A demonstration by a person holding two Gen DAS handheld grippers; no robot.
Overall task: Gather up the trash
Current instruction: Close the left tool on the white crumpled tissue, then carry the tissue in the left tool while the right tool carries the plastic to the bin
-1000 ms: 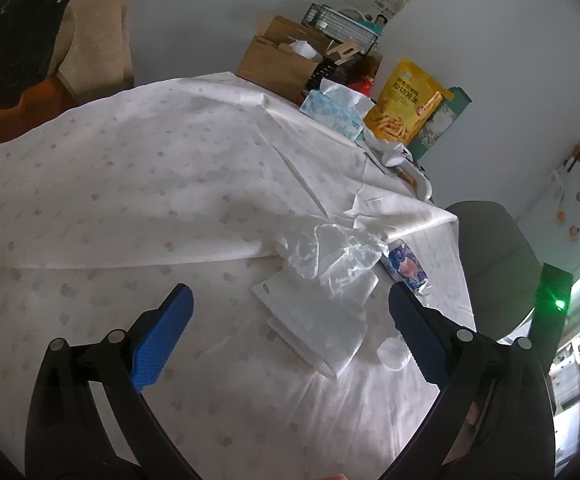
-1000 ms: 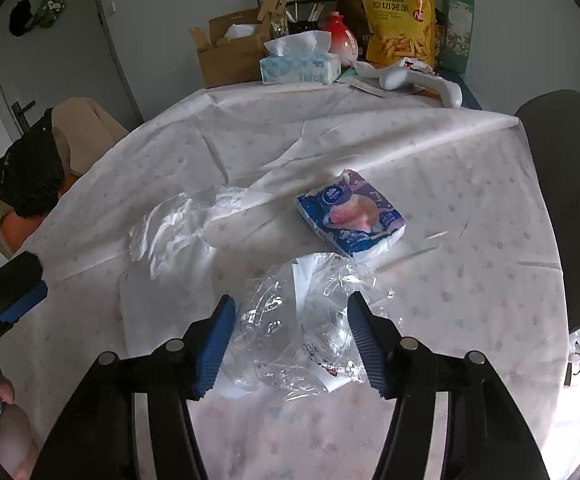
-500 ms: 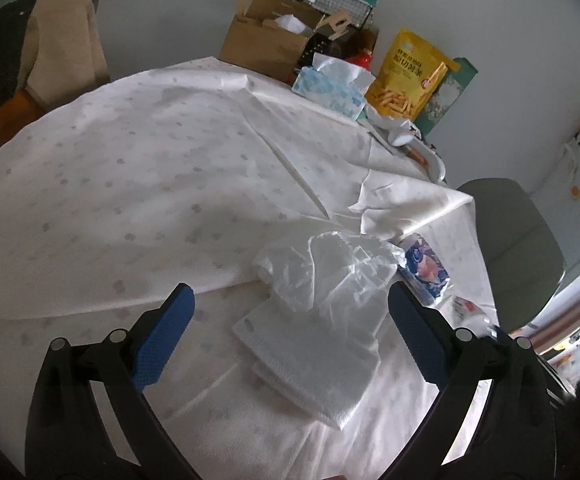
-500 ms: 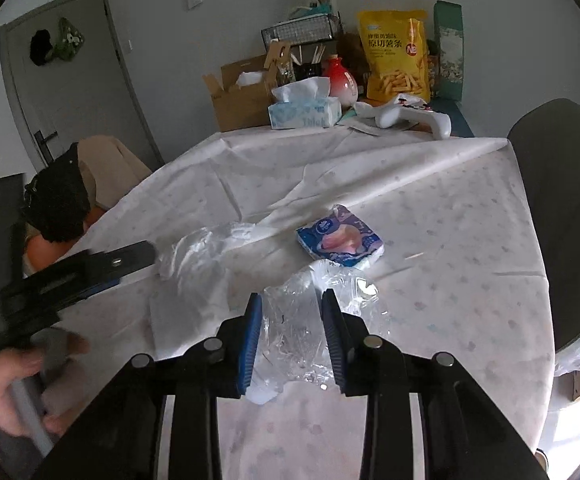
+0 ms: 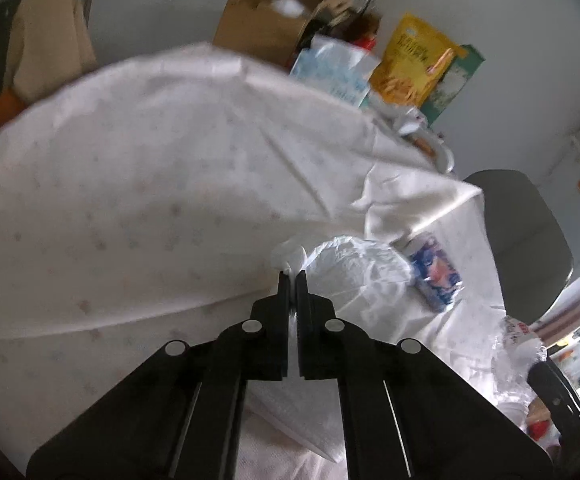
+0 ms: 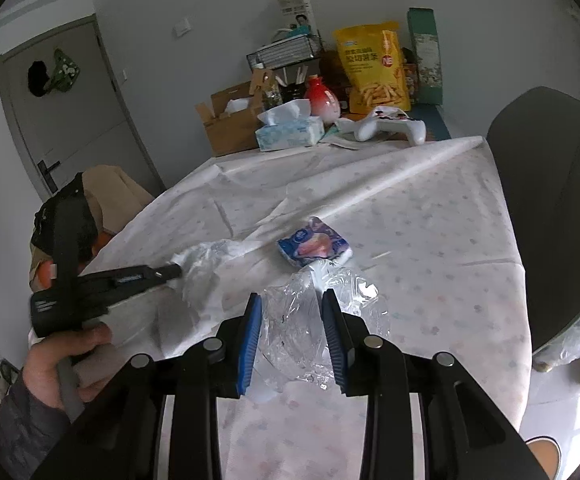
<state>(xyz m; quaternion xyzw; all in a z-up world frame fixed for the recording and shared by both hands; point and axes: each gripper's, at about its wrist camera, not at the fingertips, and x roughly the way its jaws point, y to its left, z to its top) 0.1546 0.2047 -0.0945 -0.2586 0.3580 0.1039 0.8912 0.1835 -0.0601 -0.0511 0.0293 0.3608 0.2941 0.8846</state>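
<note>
Presently we noted the left gripper pinched together on the edge of the white plastic bag, which lay on the cloth-covered worktop. We saw the right gripper clamped on the crumpled clear wrapper; a blue tissue pack lay just beyond it on the cloth.
</note>
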